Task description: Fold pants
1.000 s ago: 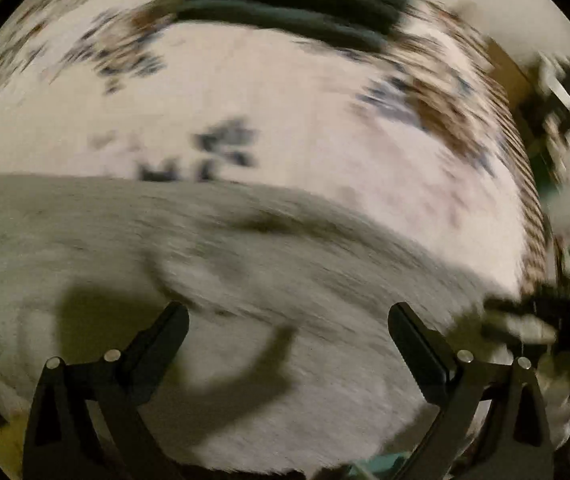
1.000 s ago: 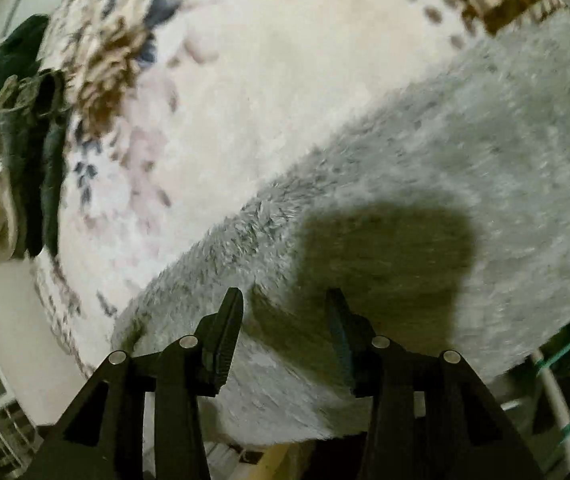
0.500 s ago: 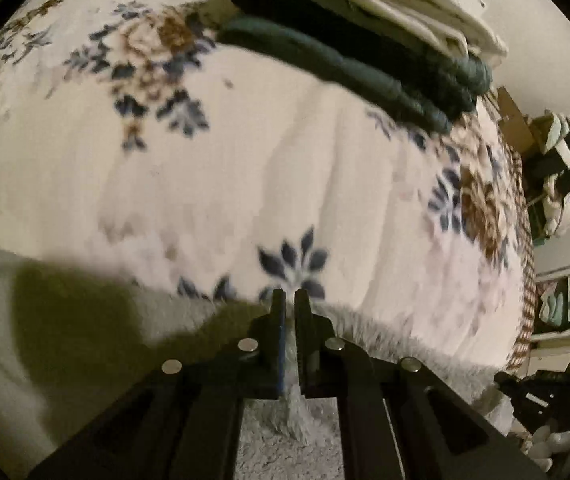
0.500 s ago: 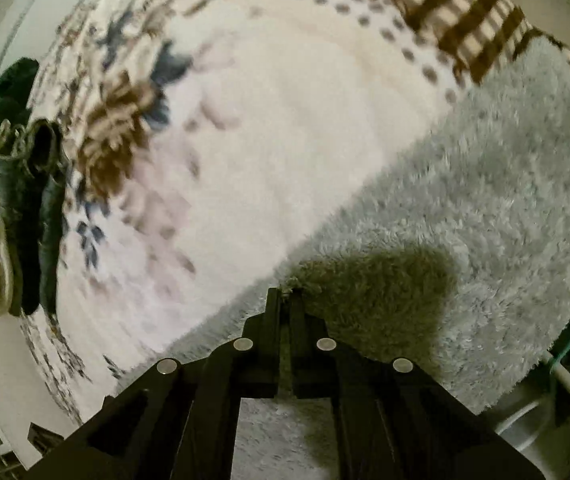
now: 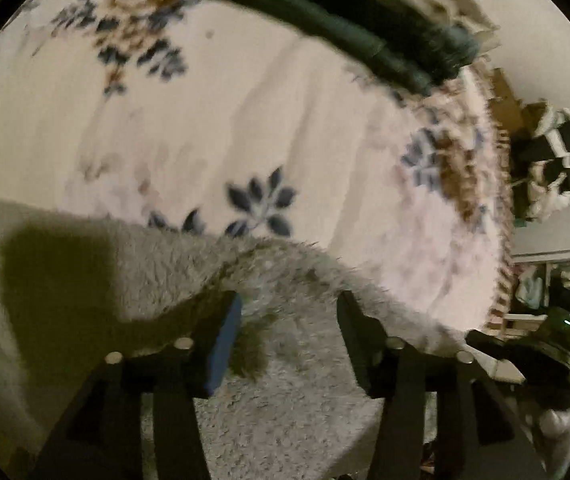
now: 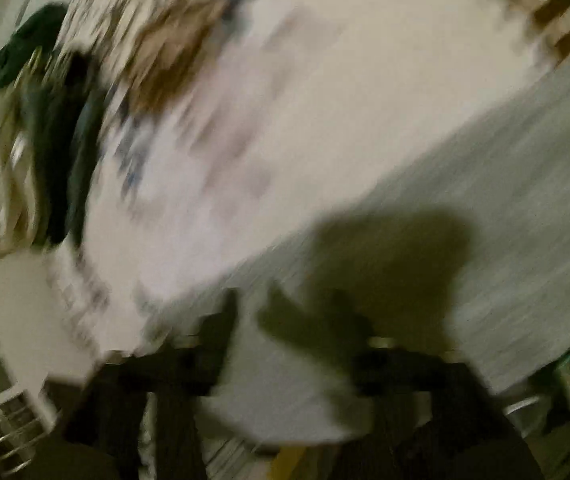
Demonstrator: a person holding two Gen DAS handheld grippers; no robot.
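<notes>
Below both cameras, fluffy grey pants [image 5: 285, 380] lie on a cream floral blanket [image 5: 225, 128]. Only the left wrist view is sharp: the left gripper [image 5: 289, 316] has its jaws spread wide above a raised pants fold, holding nothing. Folded dark green clothes [image 5: 385, 52] sit beyond the pants. Heavily blurred, the right gripper [image 6: 289, 316] appears parted over the pants' edge
</notes>
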